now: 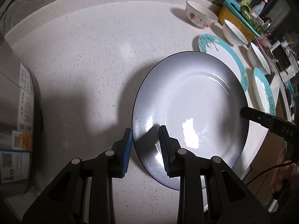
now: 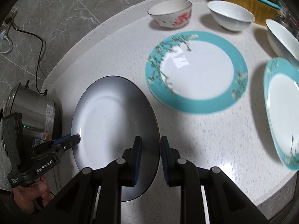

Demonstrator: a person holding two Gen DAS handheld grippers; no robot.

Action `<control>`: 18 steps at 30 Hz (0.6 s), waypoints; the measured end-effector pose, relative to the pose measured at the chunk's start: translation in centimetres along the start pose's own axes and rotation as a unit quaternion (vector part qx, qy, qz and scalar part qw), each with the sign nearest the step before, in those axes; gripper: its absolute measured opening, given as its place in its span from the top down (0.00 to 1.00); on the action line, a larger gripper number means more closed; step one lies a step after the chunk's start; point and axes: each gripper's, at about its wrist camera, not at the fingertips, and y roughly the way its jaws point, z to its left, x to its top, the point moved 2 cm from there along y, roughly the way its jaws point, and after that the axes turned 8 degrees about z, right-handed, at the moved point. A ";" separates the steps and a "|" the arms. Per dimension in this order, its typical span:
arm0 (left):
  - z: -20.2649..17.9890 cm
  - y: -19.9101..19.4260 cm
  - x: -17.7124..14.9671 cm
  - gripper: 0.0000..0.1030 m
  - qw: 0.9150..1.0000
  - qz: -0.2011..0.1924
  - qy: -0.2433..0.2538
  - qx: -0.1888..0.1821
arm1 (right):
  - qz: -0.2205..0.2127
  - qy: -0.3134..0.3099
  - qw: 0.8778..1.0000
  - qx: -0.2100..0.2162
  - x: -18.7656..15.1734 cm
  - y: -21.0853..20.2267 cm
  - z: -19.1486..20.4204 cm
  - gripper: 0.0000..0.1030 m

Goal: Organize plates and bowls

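A grey plate with a dark rim (image 1: pixel 196 102) (image 2: pixel 112 121) hangs tilted just above the white counter (image 1: pixel 84 56). My left gripper (image 1: pixel 146 149) is shut on its left rim, and its tip shows in the right wrist view as the left gripper (image 2: pixel 76 139). On the opposite rim my right gripper (image 2: pixel 150 156) is shut too, seen from the left as the right gripper (image 1: pixel 243 113). Two teal-rimmed plates (image 2: pixel 196 71) (image 2: pixel 284 108) lie flat to the right. Behind them stand a floral bowl (image 2: pixel 171 13) and two white bowls (image 2: pixel 230 15) (image 2: pixel 282 37).
A steel pot (image 2: pixel 33 108) with labels stands at the counter's left end, close to the grey plate. A yellow basket (image 2: pixel 246 0) with greens sits at the back right. A power cable (image 2: pixel 40 56) runs along the tiled wall. The counter's front edge is near my right gripper.
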 end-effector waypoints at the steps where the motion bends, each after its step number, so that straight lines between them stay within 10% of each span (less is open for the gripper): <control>1: -0.3 0.3 -0.1 0.75 1.000 0.002 0.002 0.001 | 0.000 0.003 1.000 -0.001 -0.3 0.1 -0.2 0.78; 18: -1.8 2.9 -0.1 0.75 0.999 0.010 0.032 0.015 | 0.007 0.022 1.000 -0.007 -2.0 2.0 -2.0 0.77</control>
